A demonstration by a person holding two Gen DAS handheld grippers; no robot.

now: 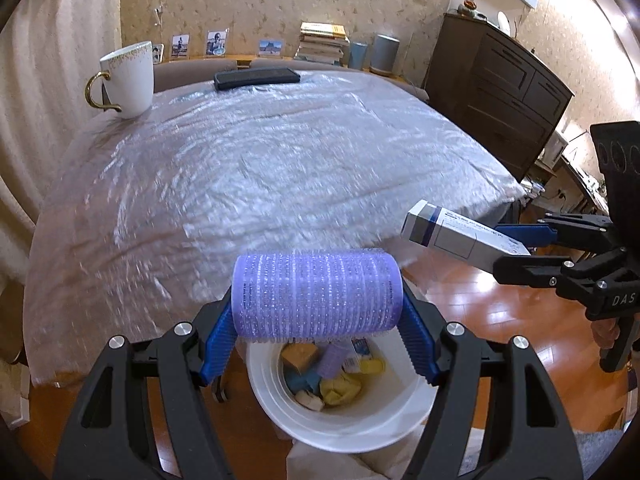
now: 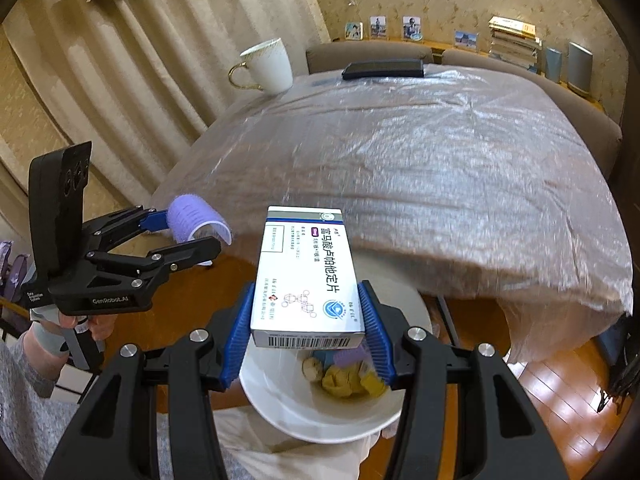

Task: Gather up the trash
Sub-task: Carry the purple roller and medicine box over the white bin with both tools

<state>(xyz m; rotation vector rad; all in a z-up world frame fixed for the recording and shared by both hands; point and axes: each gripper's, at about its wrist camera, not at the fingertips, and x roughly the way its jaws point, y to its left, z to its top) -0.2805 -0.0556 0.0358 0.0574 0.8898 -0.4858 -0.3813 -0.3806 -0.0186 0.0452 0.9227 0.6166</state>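
Gripping a purple bristly cylindrical hair roller [image 1: 314, 295] by its two ends, the left gripper [image 1: 316, 344] hangs above the round white plastic bin [image 1: 340, 420] on the wooden floor, where yellow and blue scraps lie. Beside it, the right gripper [image 2: 308, 336] clamps a white and blue cardboard medicine box [image 2: 306, 276] over the same bin, at the edge of the plastic-covered table [image 1: 260, 160].

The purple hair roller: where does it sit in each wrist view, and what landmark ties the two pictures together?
Left wrist view: the purple hair roller lies crosswise at lower centre, clamped in the left gripper, above the white bin.
Right wrist view: the roller is at left of centre, seen end-on, held by the left gripper.
Shared landmark: the white mug on the table's far corner.
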